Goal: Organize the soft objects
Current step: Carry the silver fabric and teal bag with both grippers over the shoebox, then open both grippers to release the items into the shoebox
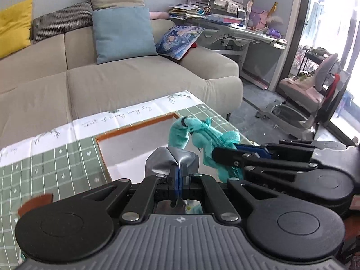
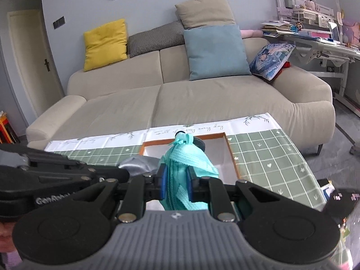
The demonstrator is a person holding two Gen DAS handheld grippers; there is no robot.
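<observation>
A teal zippered pouch (image 2: 184, 164) hangs between the blue pads of my right gripper (image 2: 176, 180), which is shut on it. From the left wrist view the same teal pouch (image 1: 198, 135) sticks out of the right gripper (image 1: 221, 151), which comes in from the right. My left gripper (image 1: 178, 173) is shut on a fold of grey silvery fabric (image 1: 172, 159). That grey fabric (image 2: 137, 165) touches the pouch; I cannot tell whether they are joined. Both are held above a white box with an orange rim (image 2: 230, 155) on the table.
The table has a green checked cloth (image 2: 270, 157) with a white border. Behind it stands a beige sofa (image 2: 202, 103) with several cushions. A cluttered desk (image 1: 236, 22) and a chair (image 1: 315, 90) are to the right. A brown tab (image 1: 36, 202) lies on the cloth at left.
</observation>
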